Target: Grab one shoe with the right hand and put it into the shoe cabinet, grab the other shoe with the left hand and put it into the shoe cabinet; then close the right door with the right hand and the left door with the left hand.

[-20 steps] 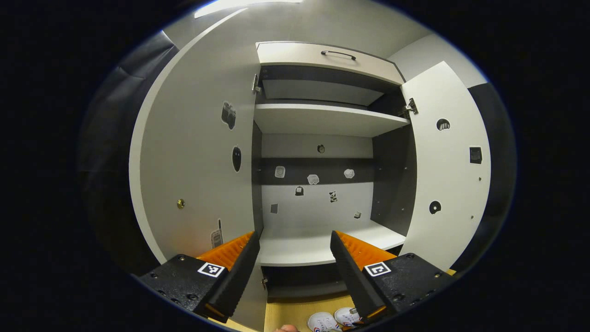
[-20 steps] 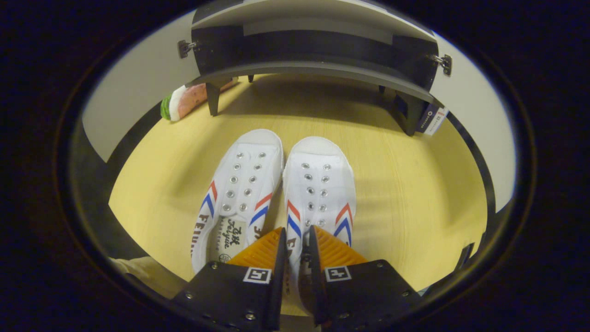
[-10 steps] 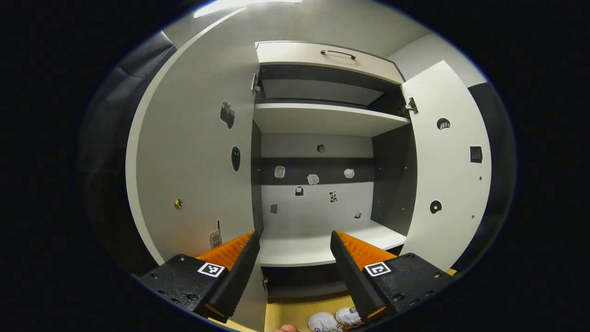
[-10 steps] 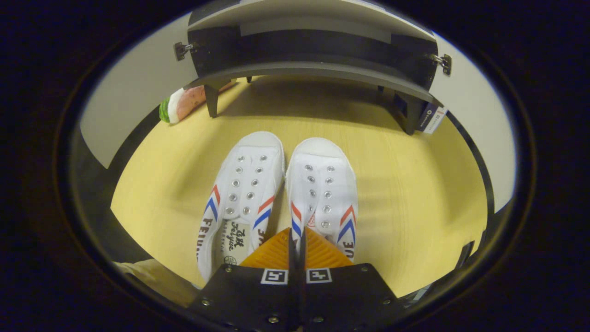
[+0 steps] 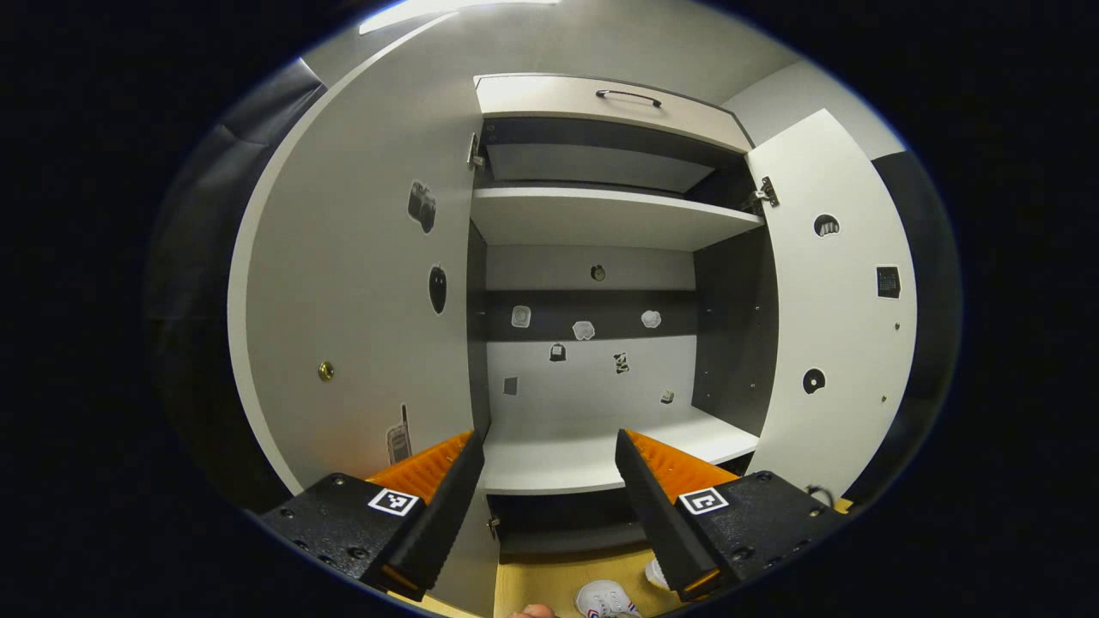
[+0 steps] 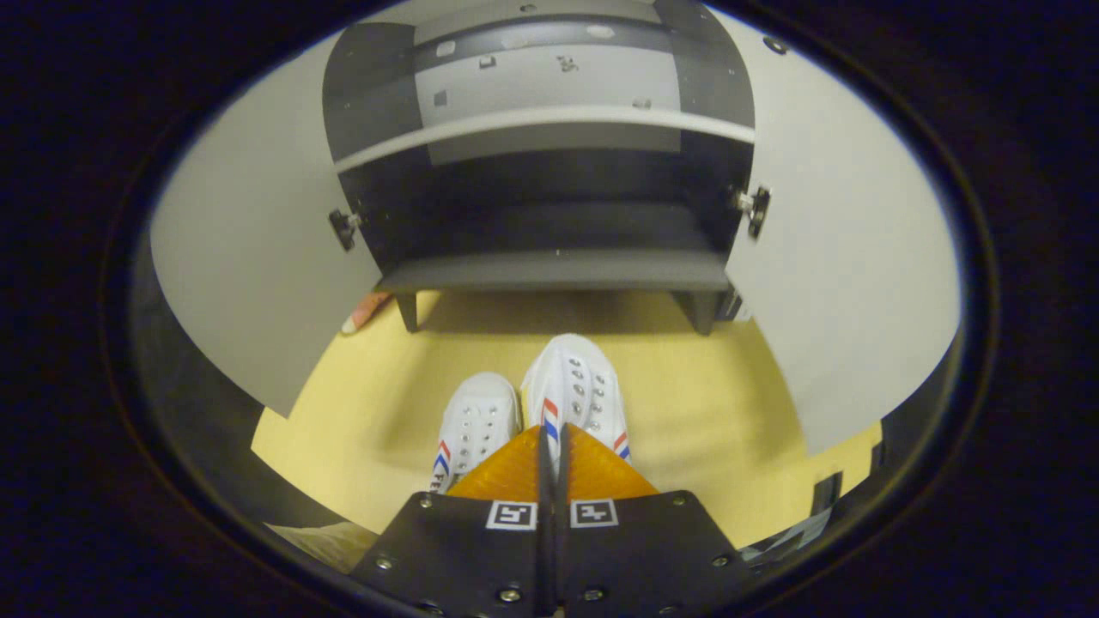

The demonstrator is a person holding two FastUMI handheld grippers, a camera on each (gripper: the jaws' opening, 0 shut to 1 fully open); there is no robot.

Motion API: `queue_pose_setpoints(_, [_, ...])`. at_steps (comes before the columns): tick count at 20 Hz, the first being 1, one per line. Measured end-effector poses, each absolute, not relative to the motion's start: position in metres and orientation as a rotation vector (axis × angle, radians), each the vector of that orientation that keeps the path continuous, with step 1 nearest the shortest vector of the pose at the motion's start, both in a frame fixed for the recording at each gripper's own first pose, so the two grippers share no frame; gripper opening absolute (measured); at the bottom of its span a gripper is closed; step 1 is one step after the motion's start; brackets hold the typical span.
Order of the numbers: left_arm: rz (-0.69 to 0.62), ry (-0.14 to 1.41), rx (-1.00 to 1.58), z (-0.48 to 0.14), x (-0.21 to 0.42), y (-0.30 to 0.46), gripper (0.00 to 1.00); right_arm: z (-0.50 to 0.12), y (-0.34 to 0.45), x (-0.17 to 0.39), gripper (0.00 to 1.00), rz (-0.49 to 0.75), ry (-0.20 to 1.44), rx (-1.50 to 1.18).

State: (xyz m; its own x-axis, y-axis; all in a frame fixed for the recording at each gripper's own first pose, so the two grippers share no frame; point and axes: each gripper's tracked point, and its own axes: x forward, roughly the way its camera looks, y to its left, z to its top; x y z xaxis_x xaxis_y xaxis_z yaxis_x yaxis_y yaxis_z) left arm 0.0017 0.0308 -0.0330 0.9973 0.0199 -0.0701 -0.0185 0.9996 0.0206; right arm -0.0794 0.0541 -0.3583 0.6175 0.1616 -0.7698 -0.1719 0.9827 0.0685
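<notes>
The yellow wooden floor (image 6: 687, 395) runs up to the shoe cabinet (image 5: 601, 257). In my left gripper view, both doors stand wide, the white shelf (image 5: 558, 463) is bare, and my left gripper (image 5: 549, 463) hangs spread with nothing in it. In my right gripper view, my right gripper (image 6: 549, 451) is pinched onto the right shoe (image 6: 571, 390), which looks raised toward the cabinet; the left shoe (image 6: 476, 421) sits on the floor. I judge both placements and both doors remain.
</notes>
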Motion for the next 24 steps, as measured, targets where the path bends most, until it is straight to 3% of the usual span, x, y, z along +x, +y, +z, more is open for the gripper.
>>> queue_pose_setpoints(7, [0.029,0.082,-0.008,-0.043,0.004,0.029,0.94,-0.207,0.041,0.004,0.0,0.197,0.565,-0.078])
queue_pose_setpoints(17, [0.03,0.081,0.01,-0.043,0.008,0.025,0.95,-0.246,0.05,-0.032,0.0,0.228,0.66,-0.007])
queue_pose_setpoints(22, [0.022,0.079,0.012,-0.042,0.011,0.023,0.95,-0.31,0.054,-0.084,0.04,0.253,0.813,-0.004])
queue_pose_setpoints(24, [0.019,0.08,0.017,-0.043,0.012,0.023,0.95,-0.343,0.052,-0.11,0.01,0.254,0.9,-0.007])
